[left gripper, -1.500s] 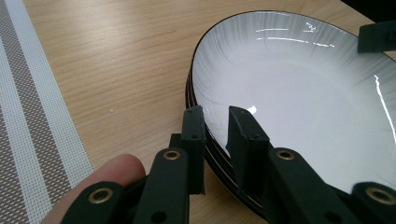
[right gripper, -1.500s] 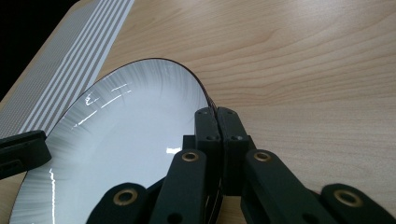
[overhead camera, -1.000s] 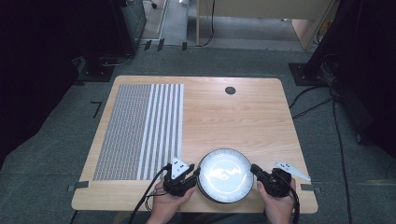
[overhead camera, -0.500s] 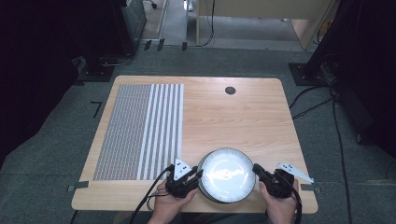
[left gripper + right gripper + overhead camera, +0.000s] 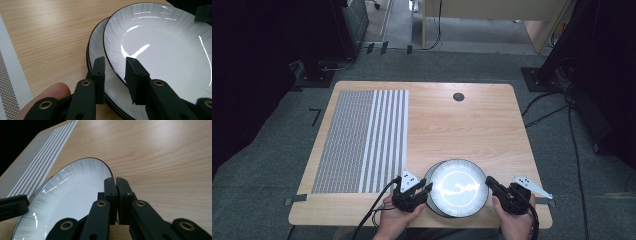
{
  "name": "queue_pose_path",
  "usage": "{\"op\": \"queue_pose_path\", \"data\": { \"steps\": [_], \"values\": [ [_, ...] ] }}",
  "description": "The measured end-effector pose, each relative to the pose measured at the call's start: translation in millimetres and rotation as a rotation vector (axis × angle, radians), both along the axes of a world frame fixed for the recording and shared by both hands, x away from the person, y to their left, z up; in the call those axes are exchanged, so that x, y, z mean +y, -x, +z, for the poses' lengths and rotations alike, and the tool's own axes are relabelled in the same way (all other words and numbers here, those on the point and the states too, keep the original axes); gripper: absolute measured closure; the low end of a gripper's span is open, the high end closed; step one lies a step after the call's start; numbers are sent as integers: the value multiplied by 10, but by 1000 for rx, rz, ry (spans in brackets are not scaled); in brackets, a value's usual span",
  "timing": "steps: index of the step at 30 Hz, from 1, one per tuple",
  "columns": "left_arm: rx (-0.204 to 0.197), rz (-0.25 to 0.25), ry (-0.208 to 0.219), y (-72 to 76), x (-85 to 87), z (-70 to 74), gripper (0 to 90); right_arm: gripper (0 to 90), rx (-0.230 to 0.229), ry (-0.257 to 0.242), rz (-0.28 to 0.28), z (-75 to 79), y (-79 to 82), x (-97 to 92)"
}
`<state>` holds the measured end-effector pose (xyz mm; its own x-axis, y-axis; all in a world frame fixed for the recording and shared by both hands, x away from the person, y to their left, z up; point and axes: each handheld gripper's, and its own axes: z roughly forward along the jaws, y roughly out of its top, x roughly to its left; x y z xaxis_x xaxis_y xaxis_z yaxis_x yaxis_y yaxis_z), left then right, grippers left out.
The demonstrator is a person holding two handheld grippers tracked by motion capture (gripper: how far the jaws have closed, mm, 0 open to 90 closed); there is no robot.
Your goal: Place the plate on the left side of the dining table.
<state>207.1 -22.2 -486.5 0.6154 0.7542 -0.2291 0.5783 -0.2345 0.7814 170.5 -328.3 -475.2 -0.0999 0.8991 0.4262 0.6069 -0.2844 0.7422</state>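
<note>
step: lifting the top plate (image 5: 457,187) off the stack, judging by how it sits tilted over the lower plate (image 5: 98,47) in the left gripper view
plates: lower middle of the high view, at the near edge of the table (image 5: 472,120); top plate offset from the lower one, its left rim raised
left gripper (image 5: 115,75): jaws part open, straddling the top plate's rim, one pad above, one below; gap visible on both sides, so no firm pinch yet; its jaws have just been opening a touch
right gripper (image 5: 115,195): jaws fully together, no gap, nothing between them; tips sit just beside the plate's right rim, in the middle of its own view; contact or not, cannot tell
next: my read, left needs to close on the rim before any lift; right props or steadies the far side so the plate doesn't slide
placemat (image 5: 362,140): striped, left half of the table, well apart from the plates
</note>
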Motion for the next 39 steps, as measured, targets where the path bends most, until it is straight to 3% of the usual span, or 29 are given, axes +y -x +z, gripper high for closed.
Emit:
{"op": "queue_pose_path", "data": {
  "steps": [12,16,23,26,30,32,34,39],
  "values": [
    [15,12,-22,-24,-103,-46,701,860,1,7,18,-9,2,-9],
    [8,21,-31,-18,-119,-49,702,753,43,-2,8,-47,24,-6],
    [5,20,-30,-16,-120,-52,694,786,96,-48,13,-63,13,22],
    [3,22,-22,-13,-116,-57,694,785,135,-92,20,-132,-12,51],
    [-9,22,-28,-7,-125,-65,692,801,154,-118,0,-125,-15,49],
    [-10,21,-29,-5,-133,-71,690,815,158,-176,-29,-141,-13,34],
    [-8,18,-28,-7,-134,-75,683,824,174,-275,-62,-175,-24,-13],
    [18,2,-11,-19,-144,-96,660,836,148,-308,-78,-191,-12,0]
  ]
}}
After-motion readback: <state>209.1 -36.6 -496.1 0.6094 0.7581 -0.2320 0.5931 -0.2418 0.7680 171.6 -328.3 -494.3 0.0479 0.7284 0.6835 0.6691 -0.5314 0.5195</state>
